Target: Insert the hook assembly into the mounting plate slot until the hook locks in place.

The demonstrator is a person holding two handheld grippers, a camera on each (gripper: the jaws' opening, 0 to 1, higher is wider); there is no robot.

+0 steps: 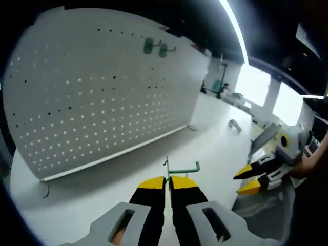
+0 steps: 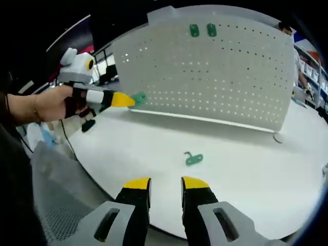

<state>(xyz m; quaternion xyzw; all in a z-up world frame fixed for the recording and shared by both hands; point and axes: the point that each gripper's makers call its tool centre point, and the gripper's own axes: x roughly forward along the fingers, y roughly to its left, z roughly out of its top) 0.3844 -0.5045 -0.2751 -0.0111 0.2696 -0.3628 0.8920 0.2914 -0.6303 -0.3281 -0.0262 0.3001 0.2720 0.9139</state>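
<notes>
A white pegboard mounting plate (image 1: 97,87) (image 2: 215,72) stands upright on the white table (image 1: 205,143) (image 2: 246,179). Two green hooks (image 1: 155,47) (image 2: 202,30) hang near its top edge. My left gripper (image 1: 167,180) is shut on a green hook assembly (image 1: 183,168), held above the table short of the board. In the right gripper view, a hand holds that left gripper (image 2: 128,99) near the board's lower left corner, with the green hook (image 2: 139,97) at its tip. My right gripper (image 2: 165,183) (image 1: 245,181) is open with nothing in it. Another green hook (image 2: 193,159) lies on the table ahead of it.
A grey mesh surface (image 2: 56,205) (image 1: 261,218) borders the table's near edge. The board's foot (image 2: 278,137) (image 1: 192,127) rests on the table, and a small loose piece (image 1: 234,124) lies beyond it. A person (image 2: 296,48) stands behind the board's right end.
</notes>
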